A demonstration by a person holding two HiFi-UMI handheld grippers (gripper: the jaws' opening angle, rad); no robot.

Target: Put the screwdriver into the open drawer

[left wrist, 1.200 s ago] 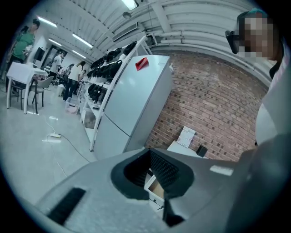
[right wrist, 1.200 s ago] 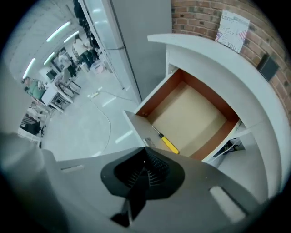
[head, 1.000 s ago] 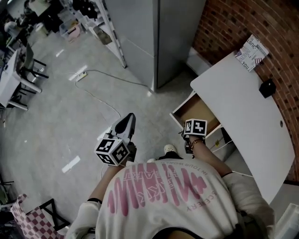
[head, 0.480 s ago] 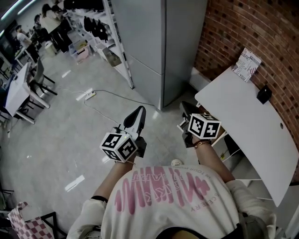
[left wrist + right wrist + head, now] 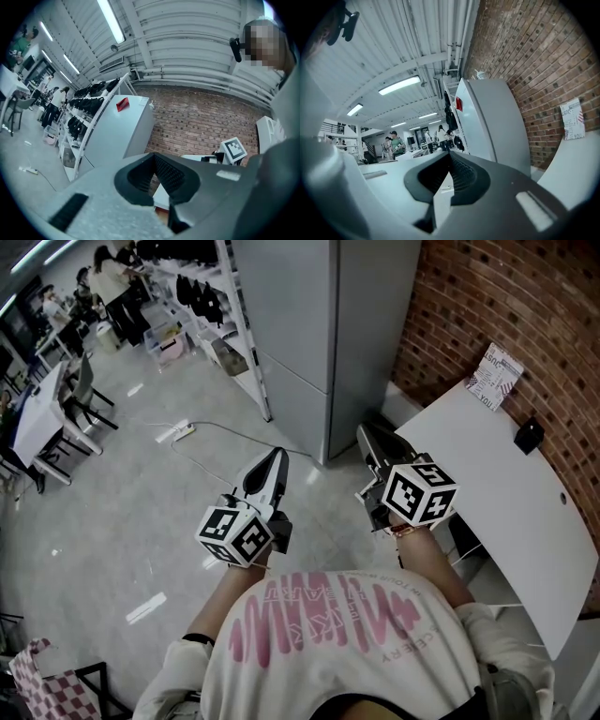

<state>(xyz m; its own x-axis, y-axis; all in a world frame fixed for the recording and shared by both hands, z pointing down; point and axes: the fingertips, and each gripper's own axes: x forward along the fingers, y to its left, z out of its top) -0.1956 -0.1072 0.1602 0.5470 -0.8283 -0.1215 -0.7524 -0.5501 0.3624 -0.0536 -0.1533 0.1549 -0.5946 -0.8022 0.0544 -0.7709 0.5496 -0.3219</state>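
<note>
No screwdriver shows in any view, and the drawer is hidden under my right arm in the head view. My left gripper (image 5: 273, 463) is held up over the floor, pointing ahead, its jaws shut and empty; the left gripper view shows the same (image 5: 153, 158). Also raised and level, my right gripper (image 5: 367, 437) hangs at the near-left corner of the white table (image 5: 511, 493). Its jaws are shut with nothing between them (image 5: 449, 158). Its marker cube (image 5: 233, 149) appears in the left gripper view.
A tall grey cabinet (image 5: 323, 334) stands ahead beside the brick wall (image 5: 525, 296). On the table lie a small black object (image 5: 530, 436) and a printed card (image 5: 494, 375). A power strip with cable (image 5: 178, 433) lies on the floor; shelving (image 5: 202, 296) and people stand far left.
Both grippers have risen, the right one far more, swinging from pointing down at the open drawer to level. The open drawer seen a second ago is now covered.
</note>
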